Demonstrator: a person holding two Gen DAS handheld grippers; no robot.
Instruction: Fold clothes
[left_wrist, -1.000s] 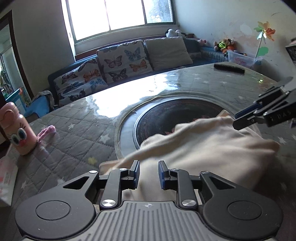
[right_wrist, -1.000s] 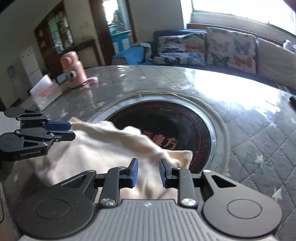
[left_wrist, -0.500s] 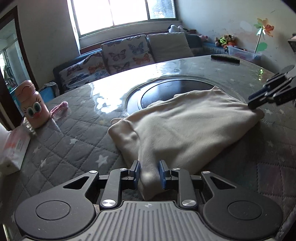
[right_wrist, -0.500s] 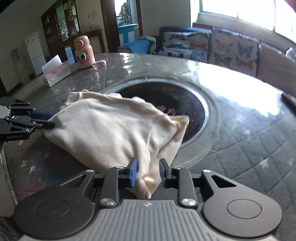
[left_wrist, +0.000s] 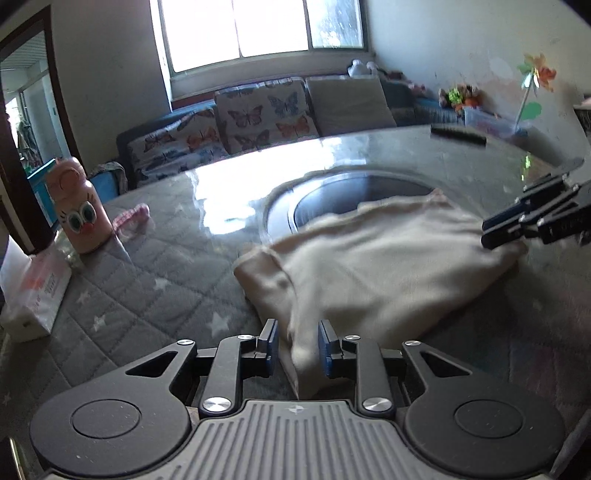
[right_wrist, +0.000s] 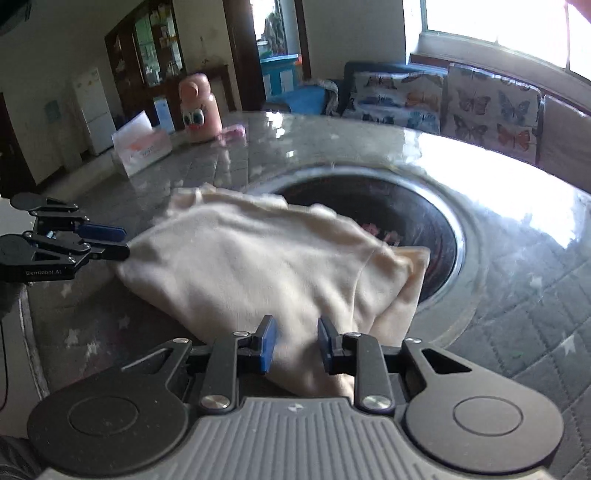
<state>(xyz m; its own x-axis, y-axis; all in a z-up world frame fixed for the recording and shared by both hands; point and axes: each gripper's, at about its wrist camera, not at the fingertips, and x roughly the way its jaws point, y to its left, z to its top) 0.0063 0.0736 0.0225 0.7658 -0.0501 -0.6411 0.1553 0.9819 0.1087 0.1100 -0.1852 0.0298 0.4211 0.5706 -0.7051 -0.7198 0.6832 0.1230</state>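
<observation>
**Soft cream garment, held at its near corners**

Your left gripper (left_wrist: 296, 345) and right gripper (right_wrist: 294, 345) each straddle a near corner of the cream garment (right_wrist: 258, 266), fingers slightly parted; a firm grasp can't be confirmed. It lies by the table's (left_wrist: 155, 288) near edge, reaching the central round inset (right_wrist: 424, 206). It's light, limp and likely slides on glossy quilted cover; pinch hems. Sofa (left_wrist: 258, 114) beyond.

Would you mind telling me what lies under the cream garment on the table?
The cream garment rests on the quilted grey table cover, its far edge overlapping the round dark inset. Anything beneath the cloth itself is hidden.
</observation>
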